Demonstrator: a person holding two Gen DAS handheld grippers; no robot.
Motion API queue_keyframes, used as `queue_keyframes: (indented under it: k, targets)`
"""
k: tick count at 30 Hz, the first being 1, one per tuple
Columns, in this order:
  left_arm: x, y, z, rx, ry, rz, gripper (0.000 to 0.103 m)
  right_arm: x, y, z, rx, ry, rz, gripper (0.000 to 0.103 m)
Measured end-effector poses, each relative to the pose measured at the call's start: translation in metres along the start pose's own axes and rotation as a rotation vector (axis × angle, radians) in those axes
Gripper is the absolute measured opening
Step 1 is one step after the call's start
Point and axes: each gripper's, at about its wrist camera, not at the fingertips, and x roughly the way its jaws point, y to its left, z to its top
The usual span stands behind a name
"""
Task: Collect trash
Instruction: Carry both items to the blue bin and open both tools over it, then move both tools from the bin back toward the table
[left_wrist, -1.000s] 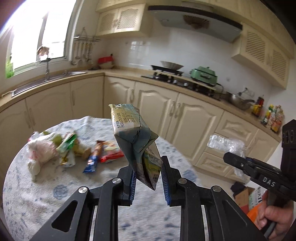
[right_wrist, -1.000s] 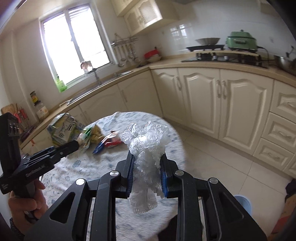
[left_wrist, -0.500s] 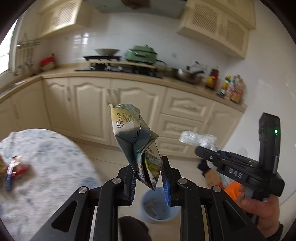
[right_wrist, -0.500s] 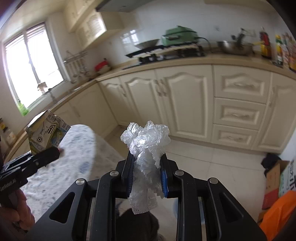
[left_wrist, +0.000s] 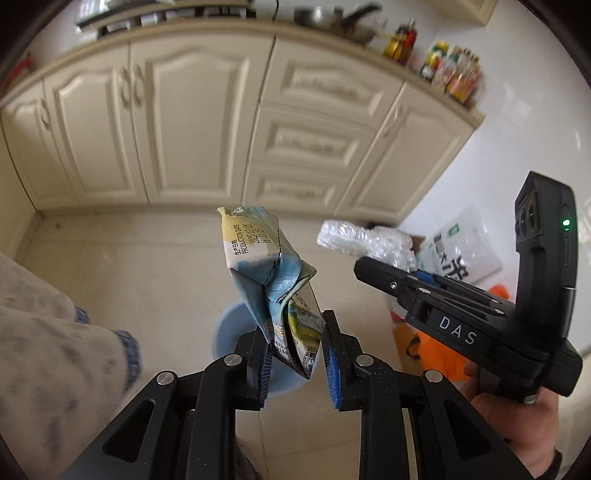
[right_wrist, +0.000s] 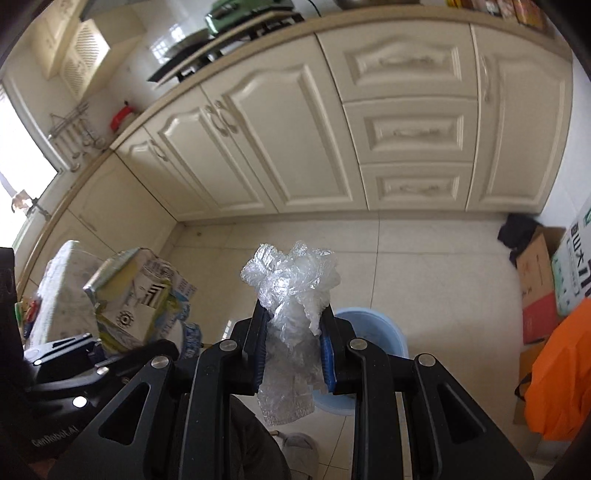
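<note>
Crushed carton (left_wrist: 273, 280) pinched between left jaws; crumpled plastic wrap (right_wrist: 291, 291) clamped between right jaws.

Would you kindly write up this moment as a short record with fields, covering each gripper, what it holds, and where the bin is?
left gripper: shut on crushed carton
right gripper: shut on plastic wrap
bin: light blue, on the tiled floor, showing past both grippers' fingers
carton position: above the bin in the left wrist view, not yet released
wrap position: beside the bin's rim in the right wrist view, not yet released
surroundings: cream cabinets behind; cardboard boxes at the right
</note>
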Motion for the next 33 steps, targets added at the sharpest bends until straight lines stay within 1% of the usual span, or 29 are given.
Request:
queue_keyframes:
  k: [3, 4, 5, 6, 7, 8, 9, 10, 11, 12, 13, 14, 16, 17, 21, 23, 25, 28, 31, 32, 33]
  targets:
    - [0.04, 0.016, 0.028, -0.025, 0.075, -0.001, 0.023, 0.023, -0.018, -0.003, 0.03, 0.037, -0.002, 0.027]
    - [0.053, 0.026, 0.048, -0.038, 0.096, -0.006, 0.026, 0.031, -0.022, -0.004, 0.04, 0.052, -0.003, 0.027]
    - [0.066, 0.031, 0.06, -0.05, 0.121, 0.006, 0.028, 0.04, -0.028, -0.005, 0.053, 0.072, 0.002, 0.028]
    - [0.08, 0.031, 0.073, -0.057, 0.137, 0.03, 0.036, 0.046, -0.032, -0.006, 0.064, 0.084, -0.003, 0.029]
    - [0.089, 0.033, 0.08, -0.064, 0.142, 0.051, 0.047, 0.052, -0.037, -0.008, 0.075, 0.1, -0.006, 0.037]
    - [0.096, 0.033, 0.085, -0.069, 0.142, 0.062, 0.052, 0.056, -0.041, -0.009, 0.083, 0.112, -0.012, 0.048]
    - [0.097, 0.033, 0.085, -0.072, 0.137, 0.077, 0.06, 0.059, -0.045, -0.012, 0.093, 0.119, -0.021, 0.054]
    - [0.096, 0.034, 0.088, -0.069, 0.127, 0.105, 0.07, 0.06, -0.047, -0.014, 0.101, 0.119, -0.022, 0.064]
    - [0.091, 0.031, 0.084, -0.063, 0.117, 0.134, 0.075, 0.059, -0.051, -0.017, 0.116, 0.12, -0.018, 0.074]
    - [0.088, 0.031, 0.086, -0.055, 0.1, 0.166, 0.083, 0.058, -0.053, -0.019, 0.129, 0.12, -0.022, 0.079]
    - [0.084, 0.029, 0.088, -0.049, 0.084, 0.184, 0.087, 0.058, -0.055, -0.021, 0.138, 0.118, -0.029, 0.089]
    - [0.081, 0.028, 0.09, -0.045, 0.07, 0.203, 0.088, 0.056, -0.057, -0.023, 0.147, 0.113, -0.035, 0.097]
    - [0.072, 0.025, 0.091, -0.04, 0.051, 0.235, 0.092, 0.051, -0.058, -0.026, 0.16, 0.107, -0.041, 0.102]
    - [0.068, 0.024, 0.092, -0.036, 0.04, 0.249, 0.093, 0.049, -0.058, -0.027, 0.165, 0.107, -0.051, 0.103]
    - [0.028, 0.016, 0.075, -0.028, -0.011, 0.285, 0.094, 0.036, -0.049, -0.026, 0.167, 0.091, -0.051, 0.103]
    - [0.007, 0.01, 0.069, -0.026, -0.048, 0.297, 0.095, 0.027, -0.038, -0.023, 0.156, 0.074, -0.051, 0.103]
    - [-0.018, 0.007, 0.062, -0.023, -0.09, 0.299, 0.098, 0.017, -0.025, -0.02, 0.141, 0.054, -0.038, 0.103]
    - [-0.054, 0.003, 0.055, -0.023, -0.165, 0.311, 0.102, 0.001, 0.003, -0.013, 0.101, 0.019, -0.015, 0.103]
    - [-0.094, 0.002, 0.044, -0.033, -0.24, 0.327, 0.102, -0.019, 0.035, -0.005, 0.061, -0.023, 0.013, 0.103]
    - [-0.114, 0.004, 0.027, -0.039, -0.26, 0.332, 0.102, -0.026, 0.046, -0.002, 0.045, -0.038, 0.021, 0.103]
    - [-0.128, 0.006, 0.023, -0.051, -0.284, 0.338, 0.102, -0.033, 0.059, 0.0, 0.028, -0.053, 0.029, 0.103]
